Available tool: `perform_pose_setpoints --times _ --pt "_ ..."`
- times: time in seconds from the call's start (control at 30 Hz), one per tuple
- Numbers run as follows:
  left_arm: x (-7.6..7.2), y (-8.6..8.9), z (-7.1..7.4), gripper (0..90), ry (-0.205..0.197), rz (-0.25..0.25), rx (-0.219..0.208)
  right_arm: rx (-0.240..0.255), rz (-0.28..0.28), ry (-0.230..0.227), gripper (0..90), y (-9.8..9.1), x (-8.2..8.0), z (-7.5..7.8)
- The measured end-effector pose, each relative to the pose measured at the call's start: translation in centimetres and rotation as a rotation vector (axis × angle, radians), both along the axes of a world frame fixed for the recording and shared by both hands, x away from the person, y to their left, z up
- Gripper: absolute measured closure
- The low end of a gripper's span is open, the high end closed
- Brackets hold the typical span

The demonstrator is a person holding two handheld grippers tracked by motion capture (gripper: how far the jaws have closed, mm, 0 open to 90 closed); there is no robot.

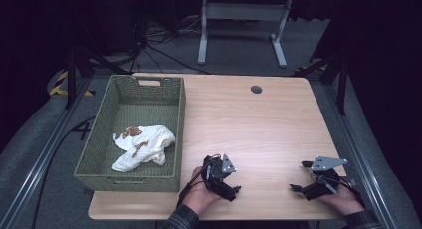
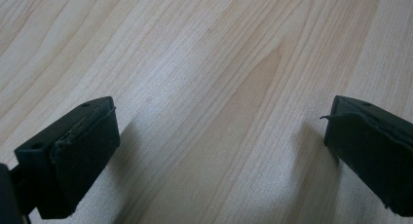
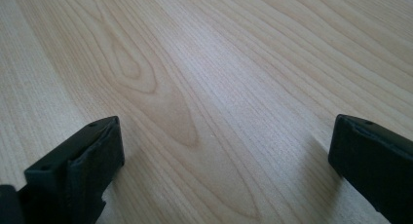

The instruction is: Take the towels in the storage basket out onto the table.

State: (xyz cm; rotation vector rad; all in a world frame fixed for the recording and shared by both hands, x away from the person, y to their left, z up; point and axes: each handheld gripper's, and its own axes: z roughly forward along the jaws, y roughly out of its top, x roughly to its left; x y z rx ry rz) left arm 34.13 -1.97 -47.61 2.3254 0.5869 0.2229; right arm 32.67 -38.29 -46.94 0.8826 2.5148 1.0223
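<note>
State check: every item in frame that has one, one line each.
left gripper: open, nothing between its fingers, low over the bare wood.
right gripper: open, empty, near the table's front edge.
basket: upright at the table's left side, no lid, holds the cloth.
cloth: crumpled in the basket, brown stains on it.
table: bare wood apart from the basket.

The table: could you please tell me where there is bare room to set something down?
The table is bare from the green basket across to its right edge, and from the far edge down to the left hand-held gripper and right hand-held gripper. Only the basket is occupied, by a stained white cloth.
</note>
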Motion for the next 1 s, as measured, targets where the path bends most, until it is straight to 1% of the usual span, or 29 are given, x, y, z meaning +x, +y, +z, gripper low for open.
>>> perform_pose_setpoints --times 0.03,0.07,0.17,0.23,0.27,0.3,0.37,0.43,0.47,0.57,0.6,0.63,0.67,0.7,0.77,0.8,0.87,1.0 --pt "-0.1 0.0 0.0 0.0 0.013 0.011 0.006 0.001 -0.001 0.004 0.0 0.0 0.0 0.0" --pt "-0.1 0.0 0.0 0.0 0.017 0.015 0.004 0.001 -0.001 0.005 0.0 0.0 0.0 0.0" --pt "0.0 -0.2 0.1 0.1 0.017 0.017 0.01 0.0 0.001 0.001 0.0 0.0 0.0 0.0" --pt "0.1 -0.2 0.3 0.7 0.027 0.015 0.022 0.001 0.001 0.0 0.0 0.0 -0.1 0.0" --pt "0.1 -0.2 0.4 1.6 0.026 0.02 0.026 0.0 0.001 0.001 0.0 0.0 -0.1 0.0" --pt "0.1 -0.2 0.4 2.1 0.028 0.025 0.022 0.0 0.001 0.001 0.0 0.0 -0.1 0.0" --pt "0.0 -0.3 0.5 2.2 0.034 0.026 0.03 0.0 0.001 0.002 0.0 0.0 -0.1 0.0" --pt "0.1 -0.3 0.6 2.3 0.04 0.018 0.036 0.0 0.004 0.001 0.0 -0.1 0.0 0.0" --pt "0.2 -0.3 0.5 2.3 0.033 0.023 0.033 0.0 0.006 0.0 0.0 -0.1 0.0 0.0" --pt "0.3 -0.1 0.8 2.4 0.041 0.024 0.048 0.001 0.007 0.001 0.0 -0.1 0.0 0.0" --pt "0.3 0.0 0.9 2.4 0.037 0.031 0.043 0.001 0.007 0.001 0.0 -0.1 0.0 0.0" --pt "0.3 0.0 0.9 2.6 0.041 0.04 0.037 0.0 0.008 0.0 0.0 -0.1 0.0 0.0" --pt "0.3 0.1 0.9 2.7 0.044 0.047 0.041 0.0 0.008 0.0 0.0 -0.1 0.0 0.0" --pt "0.3 0.2 0.9 2.7 0.032 0.046 0.041 0.0 0.008 0.0 0.0 -0.1 0.0 0.0" --pt "0.4 0.3 1.0 2.7 0.028 0.047 0.049 0.0 0.007 0.0 0.0 -0.1 0.0 0.0" --pt "0.3 0.4 1.1 2.7 0.027 0.056 0.051 0.0 0.007 0.001 0.0 -0.1 0.0 0.0" --pt "0.3 0.4 1.2 2.7 0.035 0.066 0.048 0.0 0.008 0.001 0.0 -0.1 0.0 0.0" --pt "0.4 0.7 1.5 2.7 0.024 0.079 0.036 0.0 0.007 0.001 0.0 -0.1 0.0 0.0"
